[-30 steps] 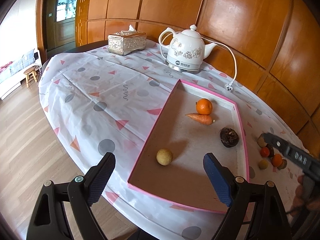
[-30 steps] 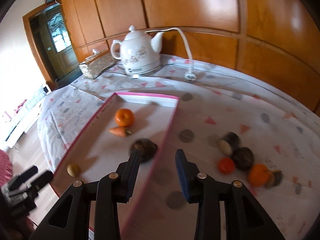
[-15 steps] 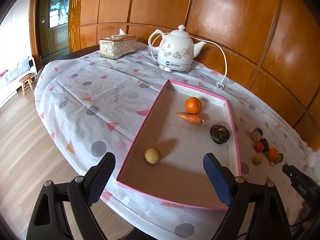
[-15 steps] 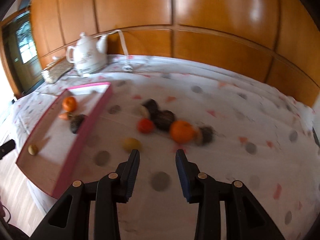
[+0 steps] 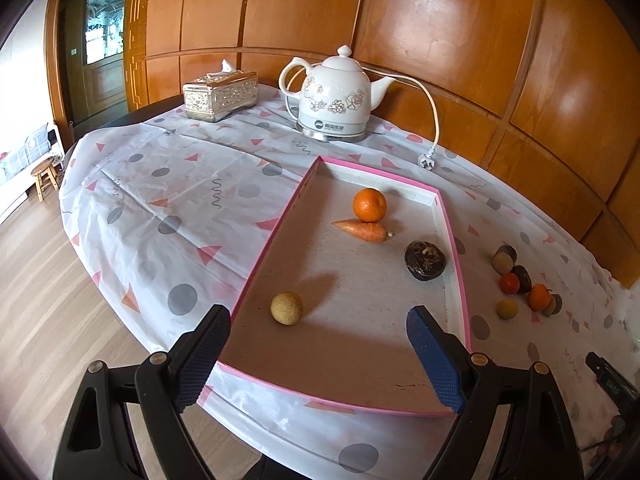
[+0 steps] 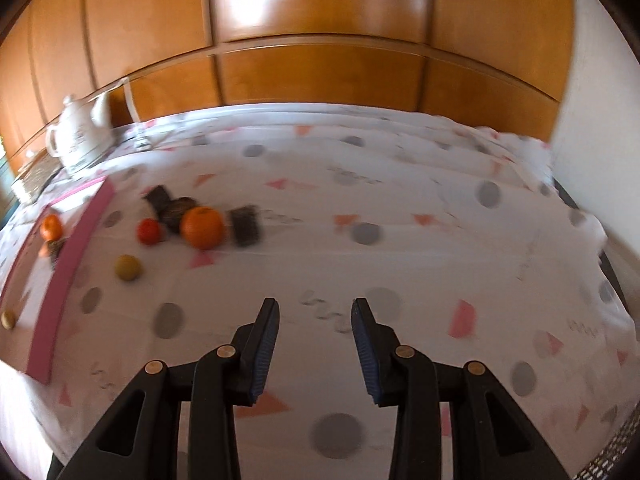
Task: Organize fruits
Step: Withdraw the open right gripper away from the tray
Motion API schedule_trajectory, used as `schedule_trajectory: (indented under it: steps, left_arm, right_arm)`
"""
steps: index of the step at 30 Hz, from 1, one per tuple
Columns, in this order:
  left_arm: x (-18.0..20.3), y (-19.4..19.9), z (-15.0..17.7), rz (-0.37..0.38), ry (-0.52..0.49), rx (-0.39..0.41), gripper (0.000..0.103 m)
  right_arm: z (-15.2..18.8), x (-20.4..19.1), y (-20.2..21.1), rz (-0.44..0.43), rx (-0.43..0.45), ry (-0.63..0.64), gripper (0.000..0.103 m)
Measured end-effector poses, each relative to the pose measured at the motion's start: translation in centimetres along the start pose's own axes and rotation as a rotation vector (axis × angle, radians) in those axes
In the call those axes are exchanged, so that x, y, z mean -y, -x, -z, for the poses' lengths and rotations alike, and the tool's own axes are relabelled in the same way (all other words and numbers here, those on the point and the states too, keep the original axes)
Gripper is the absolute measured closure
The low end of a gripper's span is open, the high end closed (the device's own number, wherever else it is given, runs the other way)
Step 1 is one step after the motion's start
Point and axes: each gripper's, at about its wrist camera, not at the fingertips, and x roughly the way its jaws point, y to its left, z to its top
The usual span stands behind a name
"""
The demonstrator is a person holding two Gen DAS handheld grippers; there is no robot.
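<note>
A pink-rimmed tray holds an orange, a carrot, a dark round fruit and a small tan fruit. My left gripper is open and empty over the tray's near end. Right of the tray, loose fruits lie on the cloth: a big orange, a small red fruit, a yellow-green fruit and dark pieces. My right gripper is open and empty, above bare cloth right of that cluster. The cluster also shows in the left wrist view.
A white floral kettle with a cord and plug stands at the back. A silver tissue box sits at the back left. Wood panelling runs behind the table. The table edge and the floor lie to the left.
My right gripper has swung right, away from the tray, and has pulled back from the loose fruit. The left view has drawn back slightly. Both grippers stay open.
</note>
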Motion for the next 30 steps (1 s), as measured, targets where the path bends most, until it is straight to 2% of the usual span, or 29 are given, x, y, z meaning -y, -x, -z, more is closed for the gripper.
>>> schedule_trajectory:
  steps: [8, 19, 30]
  left_arm:
    - [1.2, -0.3, 0.1, 0.011, -0.04, -0.01, 0.013]
    - [2.2, -0.4, 0.1, 0.03, -0.079, -0.015, 0.013]
    - [5.0, -0.6, -1.3, 0.111, -0.179, -0.021, 0.013]
  right_arm:
    - [1.0, 3.6, -0.1, 0.07, -0.011, -0.07, 0.065]
    - [1.6, 5.7, -0.4, 0.111, -0.019, -0.123, 0.065]
    - [1.9, 7.4, -0.1, 0.133, -0.011, -0.163, 0.065]
